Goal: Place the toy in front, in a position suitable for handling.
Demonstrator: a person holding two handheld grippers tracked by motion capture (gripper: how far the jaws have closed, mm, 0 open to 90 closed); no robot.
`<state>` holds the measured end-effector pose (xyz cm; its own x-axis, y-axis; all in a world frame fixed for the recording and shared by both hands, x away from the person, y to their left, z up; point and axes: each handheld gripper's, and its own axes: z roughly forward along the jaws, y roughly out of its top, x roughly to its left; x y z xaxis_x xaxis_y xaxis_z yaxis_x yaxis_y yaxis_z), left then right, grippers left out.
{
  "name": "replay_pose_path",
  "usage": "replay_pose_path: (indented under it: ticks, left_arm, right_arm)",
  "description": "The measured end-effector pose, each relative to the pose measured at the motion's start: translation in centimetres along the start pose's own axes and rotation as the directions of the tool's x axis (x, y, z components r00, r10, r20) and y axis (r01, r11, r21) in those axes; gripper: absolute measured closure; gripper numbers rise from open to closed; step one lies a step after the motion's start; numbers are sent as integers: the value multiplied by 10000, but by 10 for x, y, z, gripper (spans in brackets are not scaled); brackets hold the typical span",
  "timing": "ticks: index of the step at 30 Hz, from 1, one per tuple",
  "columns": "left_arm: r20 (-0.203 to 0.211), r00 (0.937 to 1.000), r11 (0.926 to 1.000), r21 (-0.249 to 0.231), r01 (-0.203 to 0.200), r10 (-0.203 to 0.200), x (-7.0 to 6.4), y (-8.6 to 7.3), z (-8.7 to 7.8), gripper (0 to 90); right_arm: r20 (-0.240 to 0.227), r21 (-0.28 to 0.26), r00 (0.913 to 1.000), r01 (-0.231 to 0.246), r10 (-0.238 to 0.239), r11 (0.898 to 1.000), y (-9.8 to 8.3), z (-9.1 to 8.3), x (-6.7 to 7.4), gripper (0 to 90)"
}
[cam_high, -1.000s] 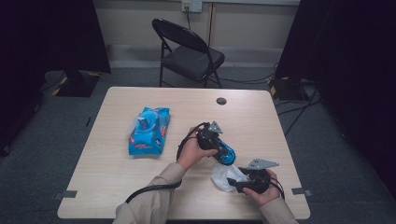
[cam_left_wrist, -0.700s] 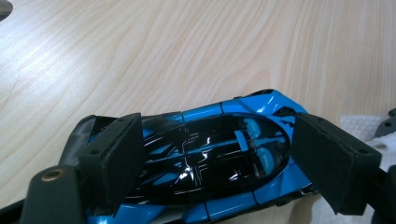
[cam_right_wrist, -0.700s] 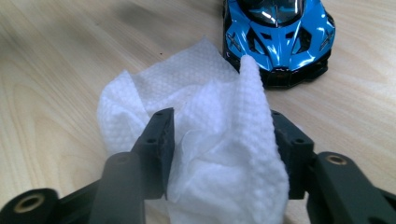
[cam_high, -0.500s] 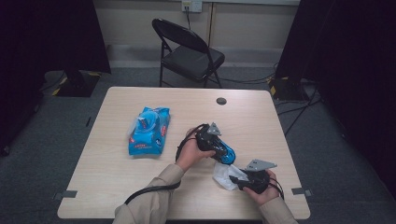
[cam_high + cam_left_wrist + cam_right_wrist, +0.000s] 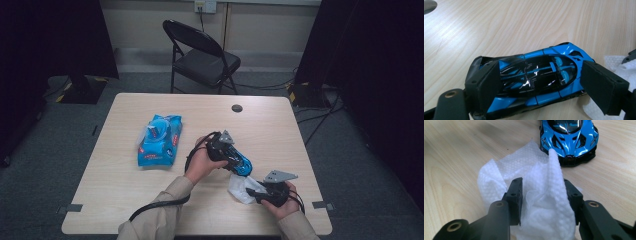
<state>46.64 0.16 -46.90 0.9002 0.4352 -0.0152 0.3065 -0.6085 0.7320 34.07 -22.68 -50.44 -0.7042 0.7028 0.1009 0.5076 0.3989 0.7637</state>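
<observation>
1. A blue wipe packet (image 5: 159,140) lies on the table's (image 5: 125,190) left half.
2. The left gripper (image 5: 235,161) clamps the blue toy car (image 5: 534,80) at mid-table.
3. The right gripper (image 5: 542,195), jaws just closing, pinches the crumpled white wipe (image 5: 534,195) touching the car's nose.

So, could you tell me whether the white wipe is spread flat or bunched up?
Bunched up: the white wipe rises in crumpled folds between the right gripper.

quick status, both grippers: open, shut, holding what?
Left gripper: shut on the blue toy car.
Right gripper: jaws just closed, shut on the white wipe.
</observation>
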Motion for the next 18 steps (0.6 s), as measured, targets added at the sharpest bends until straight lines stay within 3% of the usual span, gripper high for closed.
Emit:
replay_pose_path:
  ticks: [10, 18]
  left_arm:
    - [-260, 9996, 10000, -43, 46, -47, -2, -7, 7, 150]
    - [-384, 9991, 9998, 26, 194, -193, -7, -6, 11, 69]
  right_arm:
    - [-43, -3, 9999, -108, 108, 9999, 0, 0, 0, 573]
    - [-7, 49, 10000, -45, 45, 10000, 1, 0, 0, 581]
